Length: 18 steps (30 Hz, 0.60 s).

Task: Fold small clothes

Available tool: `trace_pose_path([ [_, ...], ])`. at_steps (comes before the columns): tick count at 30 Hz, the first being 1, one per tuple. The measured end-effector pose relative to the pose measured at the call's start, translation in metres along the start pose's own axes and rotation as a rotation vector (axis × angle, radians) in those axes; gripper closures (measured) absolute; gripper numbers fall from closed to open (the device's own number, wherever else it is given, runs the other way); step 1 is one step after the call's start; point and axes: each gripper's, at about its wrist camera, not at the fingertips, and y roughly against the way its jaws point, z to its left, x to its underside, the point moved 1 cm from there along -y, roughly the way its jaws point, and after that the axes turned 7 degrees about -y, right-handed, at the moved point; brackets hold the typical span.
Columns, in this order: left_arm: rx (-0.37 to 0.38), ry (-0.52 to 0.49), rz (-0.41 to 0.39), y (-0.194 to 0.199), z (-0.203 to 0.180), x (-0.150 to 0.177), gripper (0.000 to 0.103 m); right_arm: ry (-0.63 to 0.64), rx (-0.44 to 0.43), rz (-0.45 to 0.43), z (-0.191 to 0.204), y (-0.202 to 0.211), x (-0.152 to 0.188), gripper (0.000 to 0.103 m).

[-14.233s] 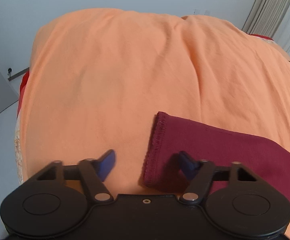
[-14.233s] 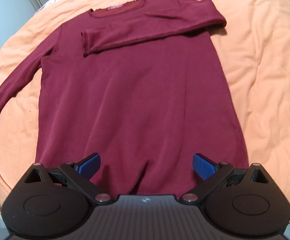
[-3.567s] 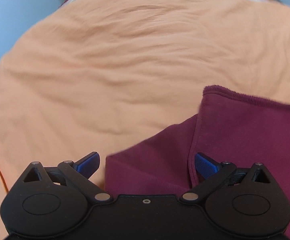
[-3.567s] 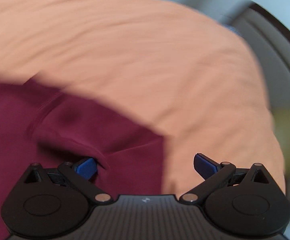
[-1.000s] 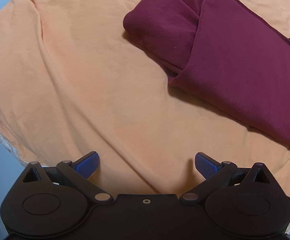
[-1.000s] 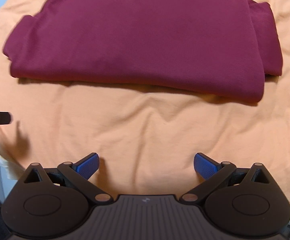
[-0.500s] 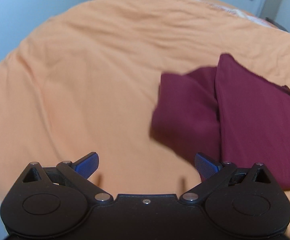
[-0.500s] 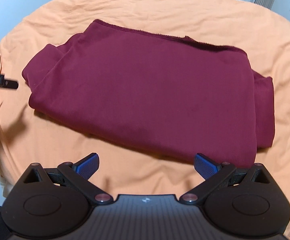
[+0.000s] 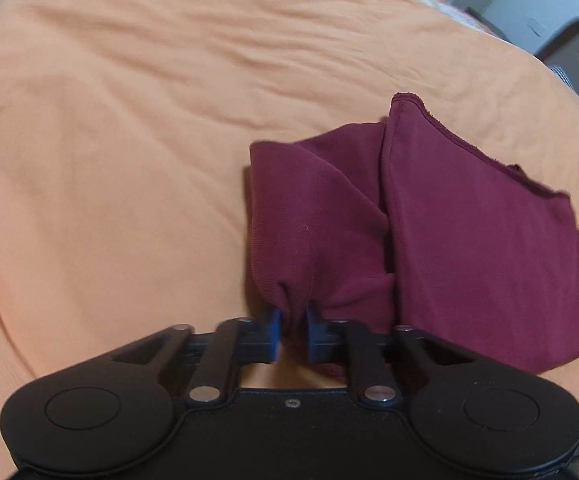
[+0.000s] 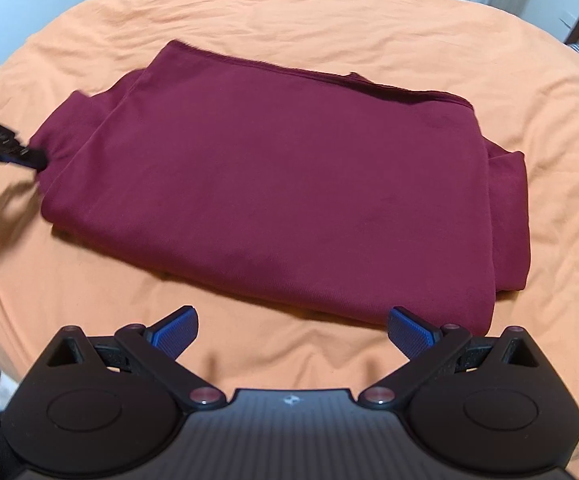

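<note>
A dark red long-sleeved top (image 10: 273, 184) lies folded into a rough rectangle on the orange bedsheet (image 10: 329, 28). In the left wrist view my left gripper (image 9: 291, 322) is shut on the near left end of the dark red top (image 9: 449, 240), where the cloth bunches between the blue pads. The same left gripper (image 10: 33, 158) shows at the left edge of the right wrist view, touching the top's left end. My right gripper (image 10: 291, 330) stands open just in front of the top's near edge, nothing between its fingers.
The orange sheet (image 9: 109, 140) covers the whole bed, with wide bare stretches left of and beyond the top. A dark piece of furniture (image 9: 577, 52) and a pale wall stand past the bed's far right corner.
My left gripper has moved in to the top's left end and shut on the cloth; half a second ago it was open and short of it. The right gripper has come slightly closer.
</note>
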Motion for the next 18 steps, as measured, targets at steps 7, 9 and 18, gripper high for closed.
trace_pose_path([
  [7,0.006,0.251,0.075,0.017,0.005,-0.012,0.094,0.055,-0.027,0.01,0.014,-0.008,-0.007,0.0],
  [9,0.014,0.244,0.086,0.014,0.005,-0.012,0.094,0.085,-0.033,0.009,0.019,-0.008,-0.008,0.0],
  [18,0.091,0.168,0.082,0.029,0.011,-0.01,0.092,0.054,-0.01,0.008,0.015,-0.01,-0.008,0.0],
])
